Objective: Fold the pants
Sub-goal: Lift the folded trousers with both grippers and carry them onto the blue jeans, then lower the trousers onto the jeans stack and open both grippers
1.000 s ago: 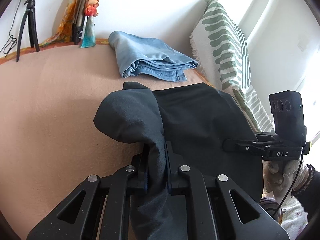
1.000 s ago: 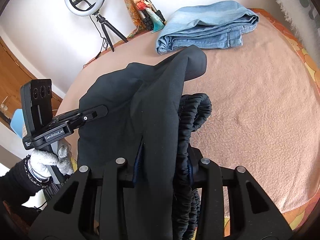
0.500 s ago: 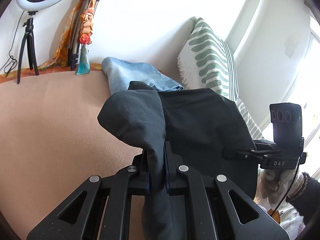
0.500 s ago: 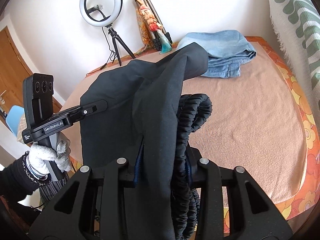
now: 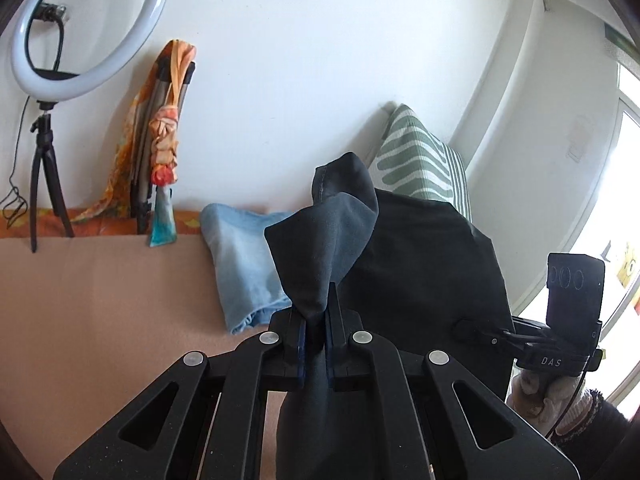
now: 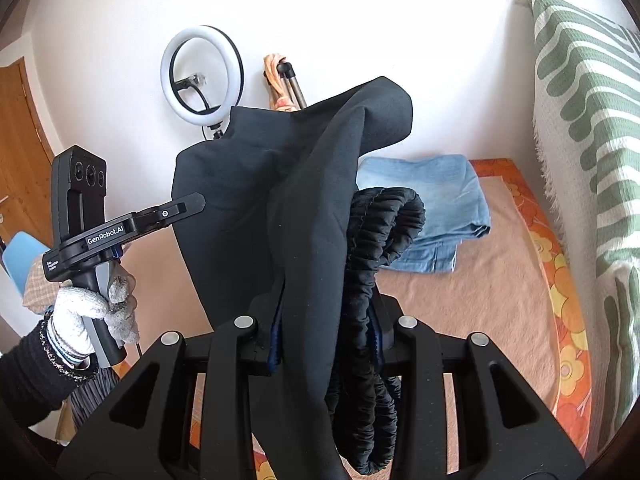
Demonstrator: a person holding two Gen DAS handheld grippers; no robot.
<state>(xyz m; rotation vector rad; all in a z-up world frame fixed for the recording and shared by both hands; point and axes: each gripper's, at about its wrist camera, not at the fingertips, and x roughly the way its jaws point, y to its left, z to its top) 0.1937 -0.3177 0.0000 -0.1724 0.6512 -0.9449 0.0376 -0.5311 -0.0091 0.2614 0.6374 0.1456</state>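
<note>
Black cloth: the black pants (image 6: 288,216) hang in the air between the two grippers, above the near part of the bed (image 6: 472,304).
Change: over the last second both grippers have risen and tipped up; the bed has dropped low in both wrist views and the white wall now fills most of each, and the pants have come up with them.
Meaning for the task: the garment looks lifted off the blanket to be shaken out or re-laid; judging by the bunched cloth, no clean fold is made yet.
Left gripper (image 5: 316,330): fingers nearly shut, pinching a thin bunch of the dark fabric; a loose flap stands up above them.
Right gripper (image 6: 326,338): fingers held somewhat wider apart, closed on a thick bundle of cloth and the gathered elastic waistband (image 6: 380,248), which loops out to the right of the grip.
Span: the pants stretch from one gripper to the other, a broad panel hanging between them.
Folded jeans (image 6: 432,208): lie at the far edge of the bed, near the wall, apart from the black pants.
Striped cushion (image 6: 584,112): stands along the bed's right edge.
</note>
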